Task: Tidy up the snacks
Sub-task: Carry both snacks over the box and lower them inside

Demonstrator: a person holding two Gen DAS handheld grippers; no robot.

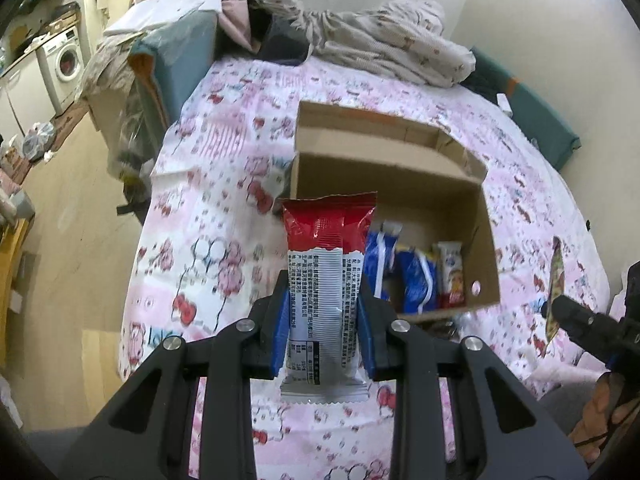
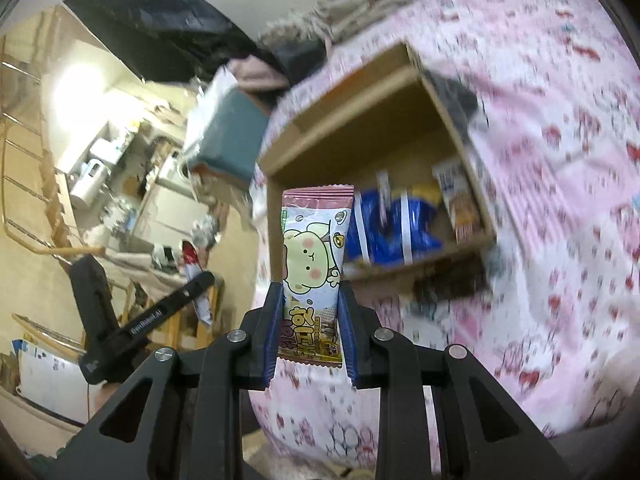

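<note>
My left gripper (image 1: 323,322) is shut on a red and white snack packet (image 1: 326,276), held upright above the pink patterned bedspread (image 1: 224,216). Beyond it lies an open cardboard box (image 1: 400,176) holding blue packets (image 1: 416,284) and a white and red packet (image 1: 450,272). My right gripper (image 2: 311,328) is shut on a pink packet with a cartoon bear (image 2: 314,264), in front of the same cardboard box (image 2: 360,120). The left view catches the right gripper (image 1: 576,320) at its right edge; the right view catches the left gripper (image 2: 176,300) at lower left.
A heap of folded cloth (image 1: 384,40) lies at the far end of the bed. A teal box (image 1: 188,60) stands off the bed's far left corner. Wooden floor (image 1: 68,240) runs along the left, with a washing machine (image 1: 66,60) beyond.
</note>
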